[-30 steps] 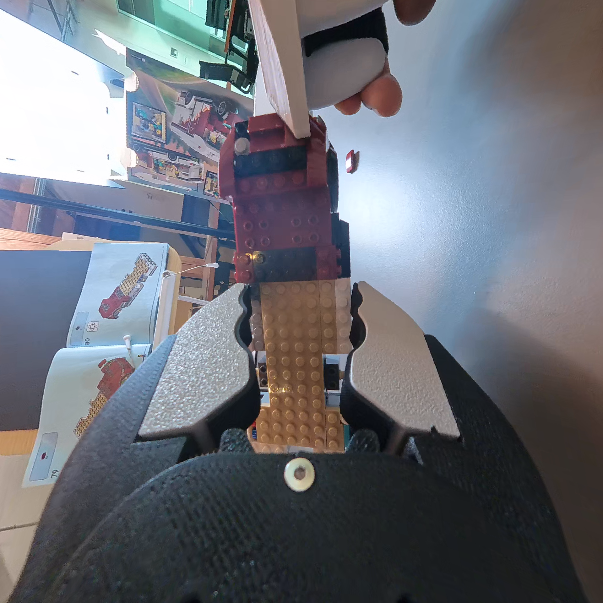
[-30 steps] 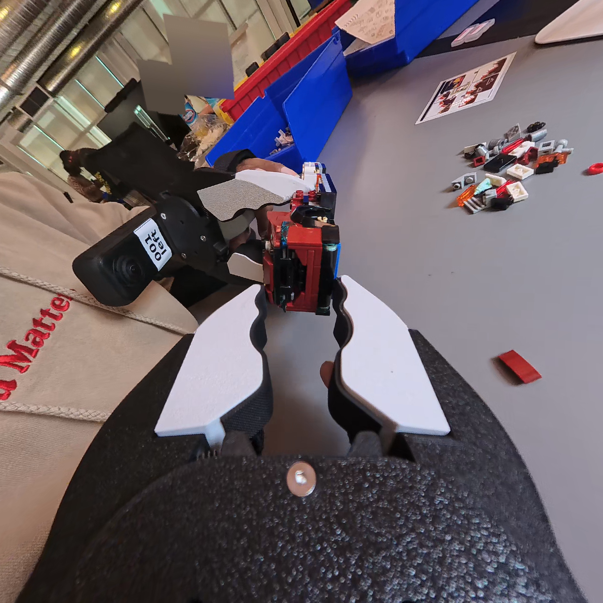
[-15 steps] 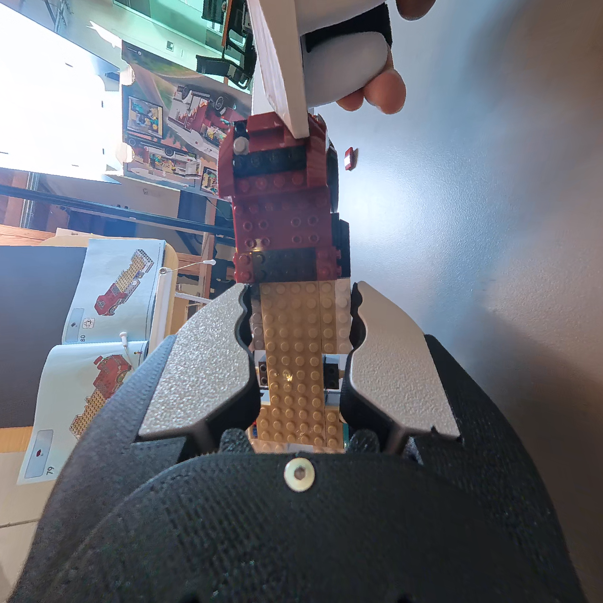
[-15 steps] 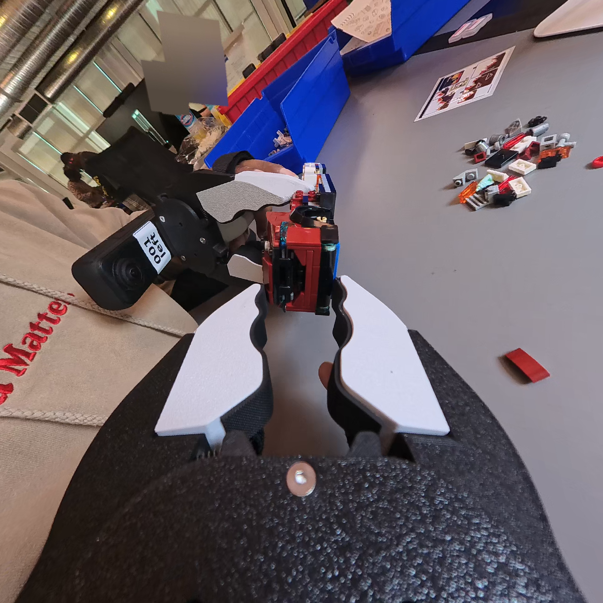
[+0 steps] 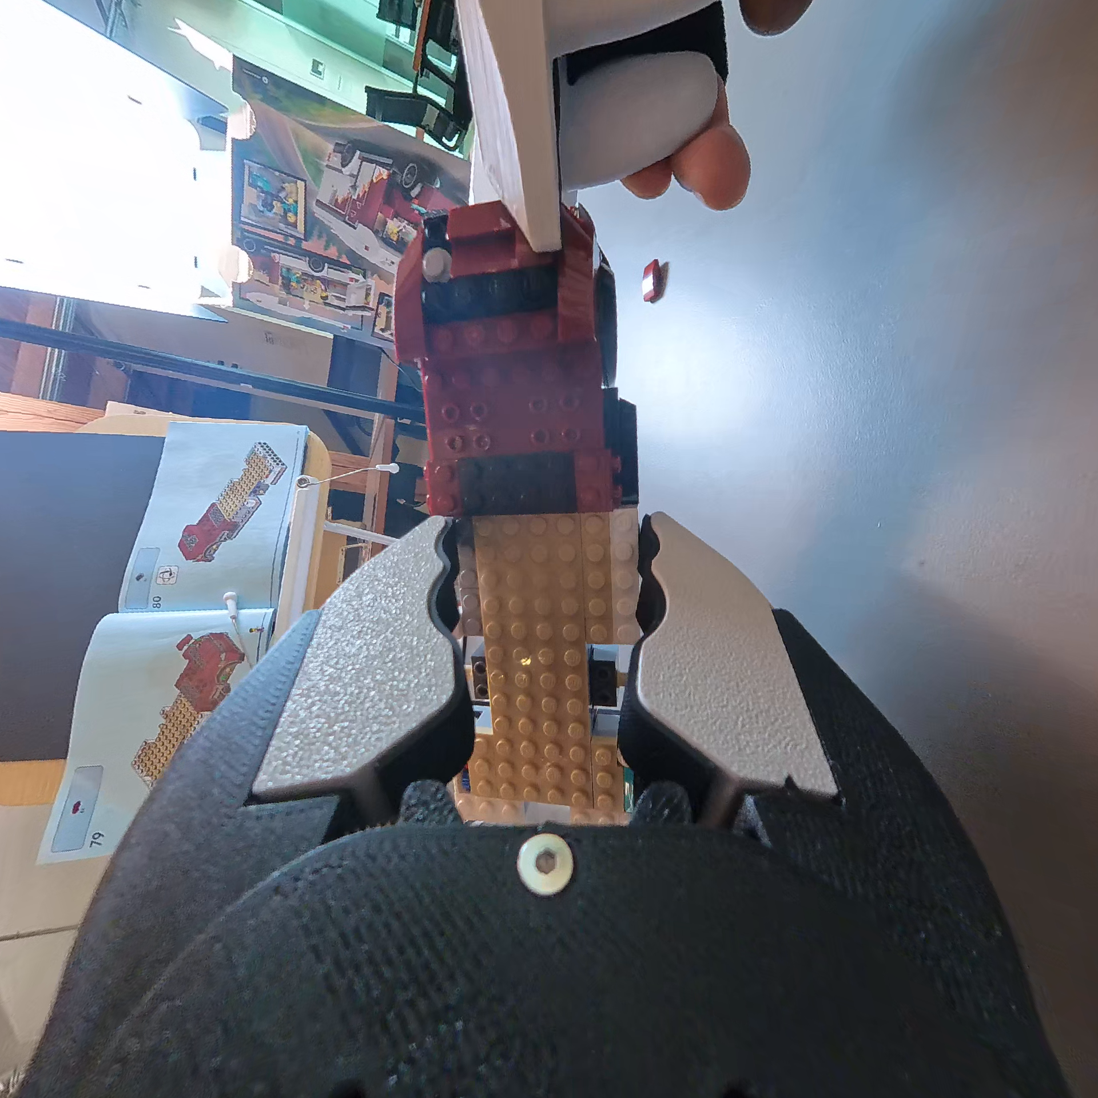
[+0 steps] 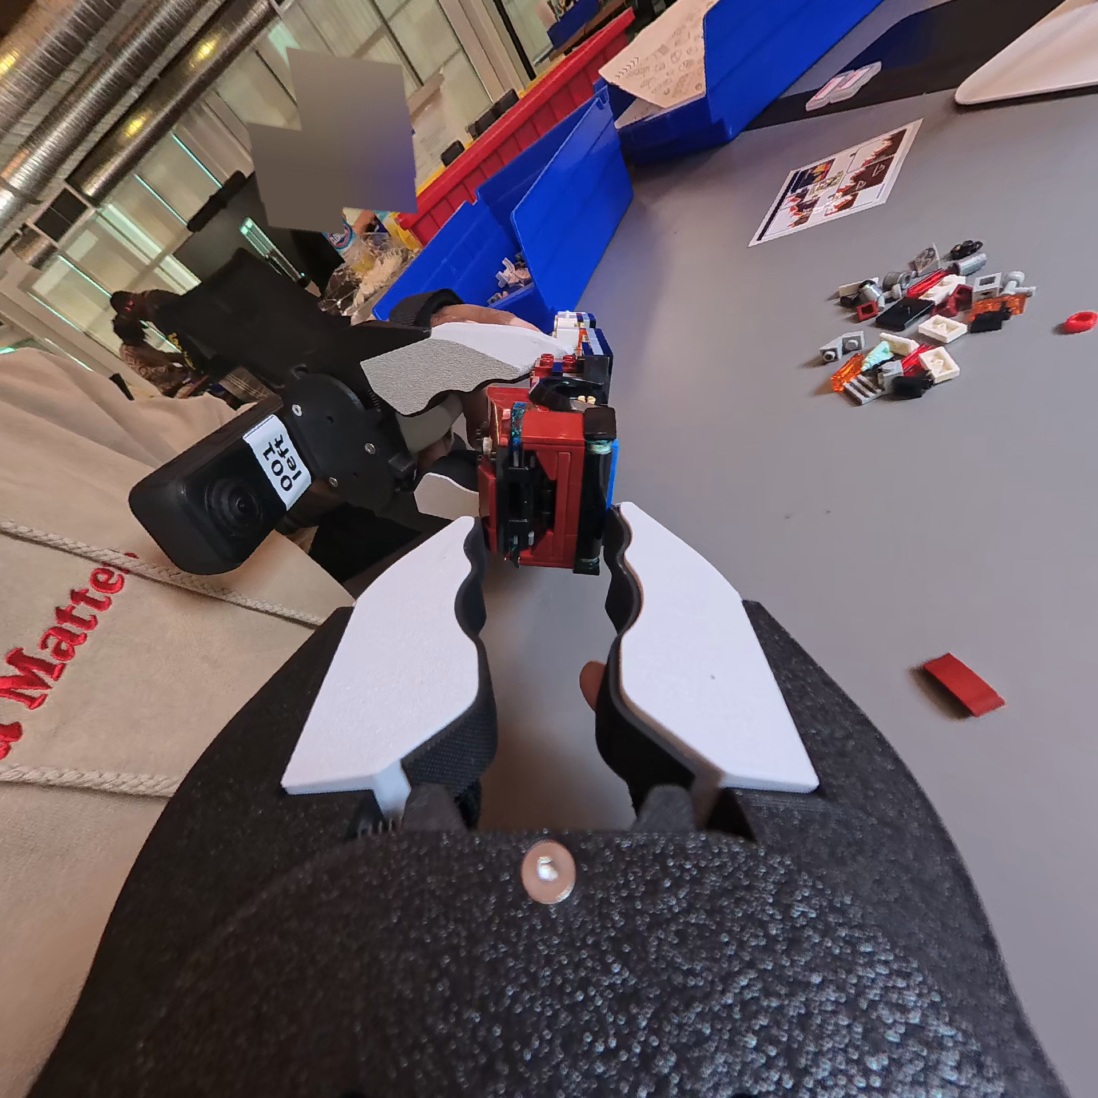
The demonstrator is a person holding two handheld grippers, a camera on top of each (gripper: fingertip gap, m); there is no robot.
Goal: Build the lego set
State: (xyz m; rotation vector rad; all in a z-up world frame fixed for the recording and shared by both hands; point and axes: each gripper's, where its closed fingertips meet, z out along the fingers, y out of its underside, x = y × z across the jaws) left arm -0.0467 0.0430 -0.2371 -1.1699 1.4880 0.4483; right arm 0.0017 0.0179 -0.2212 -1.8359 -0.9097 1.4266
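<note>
Both grippers are clamping one long toy truck built of dark-red, black and tan plastic bricks (image 5: 523,416), held above the grey table (image 6: 832,535) at the centre of both views. The left gripper (image 5: 543,570) is pressing its grey textured fingers (image 5: 380,641) on the tan studded bed low in its frame, while the right gripper (image 6: 543,540) is pinching the red cab end only with its white fingertips (image 6: 641,529). That shallow bite is the likely weak point: any twist or pull between the two hands could be snapping the cab off the bed, or letting it slip out. A fall could be scattering bricks toward the flat red tile (image 6: 962,683) at lower right and the pile of small loose bricks (image 6: 915,321) at upper right
</note>
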